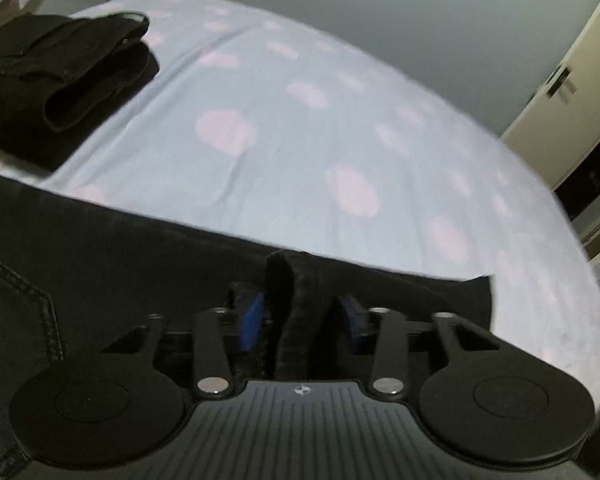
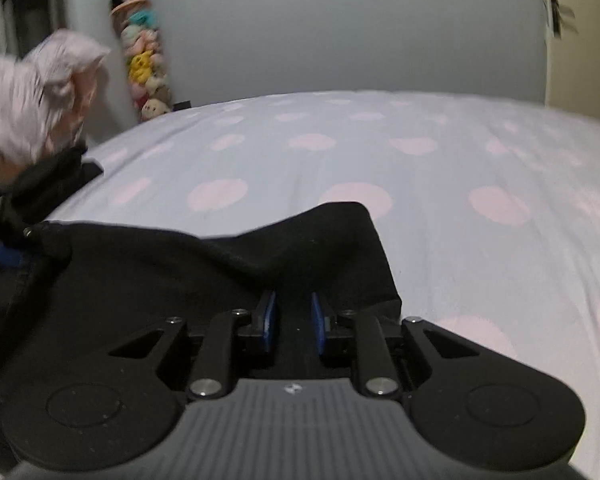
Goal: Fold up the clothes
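Observation:
A black garment [image 1: 120, 264] with stitched seams lies across the near part of the bed. My left gripper [image 1: 300, 312] is shut on a bunched fold of it, which stands up between the blue pads [image 1: 254, 316]. In the right wrist view the same black garment [image 2: 204, 264] spreads to the left, and my right gripper [image 2: 294, 316] is shut on its edge between the blue pads [image 2: 269, 320]. The other gripper's blue pad [image 2: 4, 256] shows at the far left, under the cloth.
The bed has a pale blue sheet [image 1: 300, 128] with pink spots. A folded black garment [image 1: 56, 76] lies at the far left of the bed. Pale crumpled cloth [image 2: 32, 100] and a hanging column of plush toys [image 2: 144, 56] are at the left wall. A cream door [image 1: 560, 92] stands right.

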Motion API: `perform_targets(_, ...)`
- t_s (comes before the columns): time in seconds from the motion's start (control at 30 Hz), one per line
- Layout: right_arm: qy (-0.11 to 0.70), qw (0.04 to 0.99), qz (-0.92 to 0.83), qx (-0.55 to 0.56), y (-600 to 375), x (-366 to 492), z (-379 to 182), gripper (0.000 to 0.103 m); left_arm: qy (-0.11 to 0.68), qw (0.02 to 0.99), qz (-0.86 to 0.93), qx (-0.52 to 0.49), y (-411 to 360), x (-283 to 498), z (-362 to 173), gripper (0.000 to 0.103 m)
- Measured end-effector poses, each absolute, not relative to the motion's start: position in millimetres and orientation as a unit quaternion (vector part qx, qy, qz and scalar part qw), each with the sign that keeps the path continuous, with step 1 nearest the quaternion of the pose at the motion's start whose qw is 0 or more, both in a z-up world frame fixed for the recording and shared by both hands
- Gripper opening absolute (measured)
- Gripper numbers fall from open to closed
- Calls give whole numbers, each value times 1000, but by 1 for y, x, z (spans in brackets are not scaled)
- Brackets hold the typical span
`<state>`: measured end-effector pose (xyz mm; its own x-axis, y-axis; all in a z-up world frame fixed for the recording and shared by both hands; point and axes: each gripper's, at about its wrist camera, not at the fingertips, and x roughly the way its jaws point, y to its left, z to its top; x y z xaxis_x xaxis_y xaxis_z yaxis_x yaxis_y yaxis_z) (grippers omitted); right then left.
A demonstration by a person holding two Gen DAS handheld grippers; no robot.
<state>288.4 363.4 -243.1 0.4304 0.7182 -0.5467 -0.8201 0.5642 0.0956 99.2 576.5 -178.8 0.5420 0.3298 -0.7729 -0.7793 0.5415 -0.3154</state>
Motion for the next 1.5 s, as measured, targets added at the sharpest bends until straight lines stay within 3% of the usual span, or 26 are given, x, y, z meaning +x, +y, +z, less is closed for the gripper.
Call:
perform_targets(0.1, 262, 844, 454, -113, 365, 280, -242, 22, 358, 806, 355, -310, 573, 104, -183, 18)
perform_targets(0.17, 263, 843, 455, -114, 361, 278, -238, 23, 370, 801, 360, -303, 572, 107, -181, 17)
perform_targets(0.53, 249, 834, 476, -122, 344, 230, -196, 23, 410, 791, 378, -250, 562, 124, -183, 19)
perform_targets(0.93, 279, 810, 488, -167, 349, 223, -236, 23, 371, 805, 385, -258, 554, 88, -160, 22)
perform_targets(1.03, 275, 811, 485, -176, 350, 219, -233, 24, 332, 806, 412, -265, 549, 34, -140, 41)
perform_targets(1.1, 273, 813, 481, -179, 350, 216, -230, 24, 302, 799, 440, -278, 548, -9, -129, 65)
perform_targets(1.17, 271, 817, 478, -177, 349, 214, -227, 24, 274, 776, 490, -288, 549, -58, -121, 69)
perform_targets(1.23, 268, 822, 475, -166, 347, 211, -222, 31, 254, 749, 527, -312, 558, -101, -119, 74)
perform_targets(1.5, 213, 839, 483, -132, 342, 195, -207, 38, 104, 637, 541, -539, 599, -228, -168, 75)
